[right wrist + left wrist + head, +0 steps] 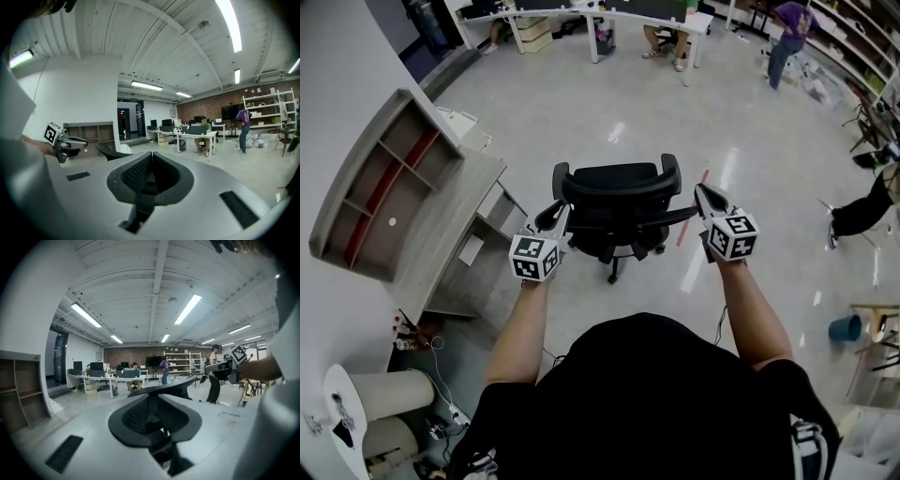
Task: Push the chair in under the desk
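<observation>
The black office chair (pixel 617 211) stands on the shiny floor right in front of me, its backrest toward me. The grey desk (pixel 441 225) with its shelf unit (pixel 380 187) is to the chair's left, against the white wall. My left gripper (pixel 551 217) is shut and empty, its tip at the left end of the backrest; in the left gripper view the backrest edge (pixel 171 385) lies just past the closed jaws (pixel 157 401). My right gripper (pixel 705 196) is shut too, close to the backrest's right end, holding nothing (pixel 151 161).
White desks with seated people (pixel 666 33) line the far side. A person in purple (pixel 787 37) stands by shelves, and another person in black (pixel 862 211) is at the right. A blue bucket (pixel 844 328) sits right of me. Boxes and cables lie lower left.
</observation>
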